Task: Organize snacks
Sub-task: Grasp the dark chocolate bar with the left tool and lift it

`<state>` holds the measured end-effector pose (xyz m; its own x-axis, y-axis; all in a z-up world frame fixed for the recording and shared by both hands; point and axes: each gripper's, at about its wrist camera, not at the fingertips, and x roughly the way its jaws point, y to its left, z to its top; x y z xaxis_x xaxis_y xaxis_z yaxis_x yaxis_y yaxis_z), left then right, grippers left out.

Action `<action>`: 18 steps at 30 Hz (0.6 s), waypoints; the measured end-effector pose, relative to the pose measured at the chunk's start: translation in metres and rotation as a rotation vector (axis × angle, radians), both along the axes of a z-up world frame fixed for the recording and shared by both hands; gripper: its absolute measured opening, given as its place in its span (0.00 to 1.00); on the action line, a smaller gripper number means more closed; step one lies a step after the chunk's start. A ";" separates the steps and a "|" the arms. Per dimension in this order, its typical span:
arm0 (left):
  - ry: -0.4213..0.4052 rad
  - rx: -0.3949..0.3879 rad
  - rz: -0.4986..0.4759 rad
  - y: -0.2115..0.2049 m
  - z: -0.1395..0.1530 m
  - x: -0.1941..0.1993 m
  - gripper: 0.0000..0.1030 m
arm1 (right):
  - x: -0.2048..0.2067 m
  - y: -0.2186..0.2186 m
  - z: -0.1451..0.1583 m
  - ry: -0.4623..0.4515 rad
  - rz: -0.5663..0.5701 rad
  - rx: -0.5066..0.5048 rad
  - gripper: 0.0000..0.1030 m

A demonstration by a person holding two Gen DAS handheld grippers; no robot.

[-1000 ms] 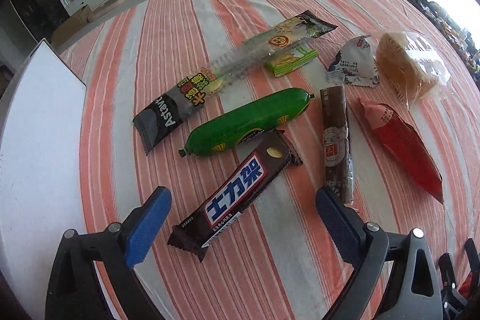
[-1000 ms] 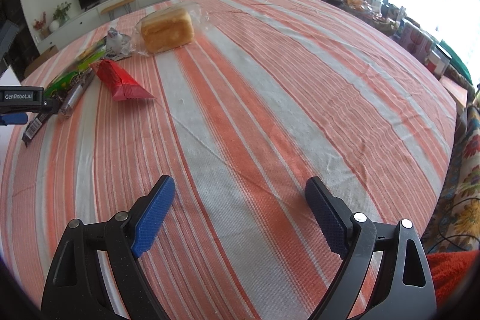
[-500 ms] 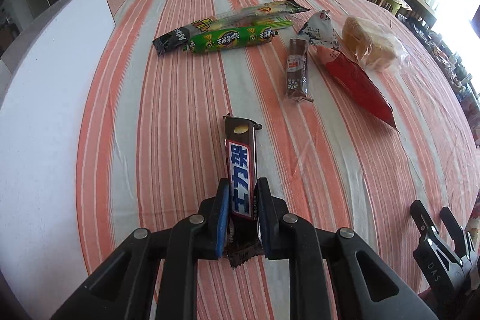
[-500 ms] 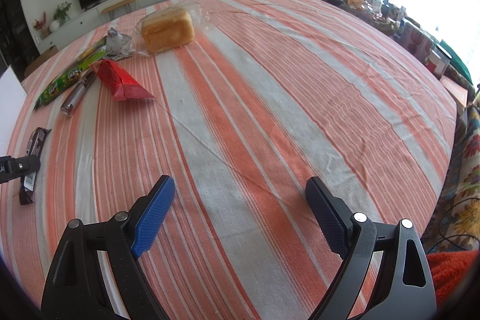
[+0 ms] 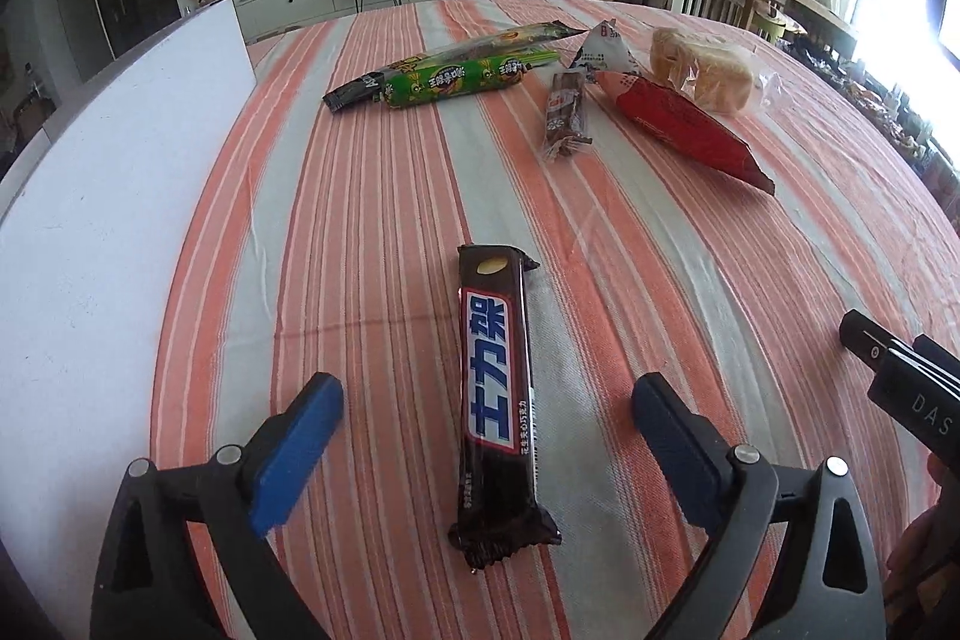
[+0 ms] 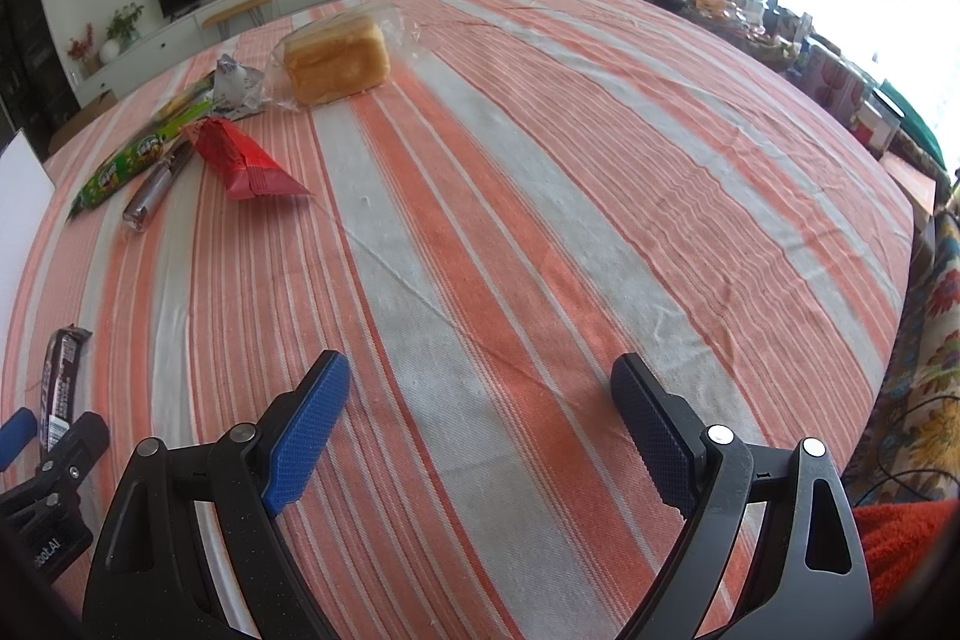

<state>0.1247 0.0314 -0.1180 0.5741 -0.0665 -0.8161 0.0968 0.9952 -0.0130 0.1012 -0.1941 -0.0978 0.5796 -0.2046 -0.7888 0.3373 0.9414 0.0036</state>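
Striped orange-and-white cloth (image 5: 372, 196) covers the whole table, and your chocolate bar (image 5: 497, 394) lies flat on it, lengthwise between the pads of your left gripper (image 5: 487, 427). Those jaws have just been opening and now stand spread wide, neither pad touching the wrapper (cloth shows on both sides of it). To the bar's left a white board (image 5: 102, 196) runs along the table's edge, close enough to limit room on that side. Beyond the bar there is a broad stretch of bare cloth before the other snacks: a green sausage pack (image 5: 453, 83) lying against a long dark-ended packet (image 5: 360, 91), a small brown bar (image 5: 564, 109), a red pouch (image 5: 684, 130), a white triangular packet (image 5: 603, 49) and wrapped bread (image 5: 702, 70), all clustered towards the far edge. Your right gripper (image 6: 480, 427) hangs over open cloth with its jaws spread and nothing between them; the table's right edge (image 6: 906, 232) curves away well clear of it.
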 end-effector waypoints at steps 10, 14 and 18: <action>0.009 0.004 -0.013 -0.003 -0.001 0.001 1.00 | 0.000 0.000 0.000 0.000 0.000 0.000 0.89; 0.009 0.004 -0.012 -0.003 -0.001 0.001 1.00 | 0.000 0.000 0.000 0.000 0.000 0.000 0.90; 0.009 0.004 -0.012 -0.003 -0.001 0.001 1.00 | 0.000 0.000 0.000 0.000 0.000 0.001 0.90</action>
<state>0.1261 0.0287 -0.1193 0.5658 -0.0707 -0.8215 0.1091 0.9940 -0.0104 0.1014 -0.1942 -0.0977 0.5795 -0.2042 -0.7890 0.3375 0.9413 0.0042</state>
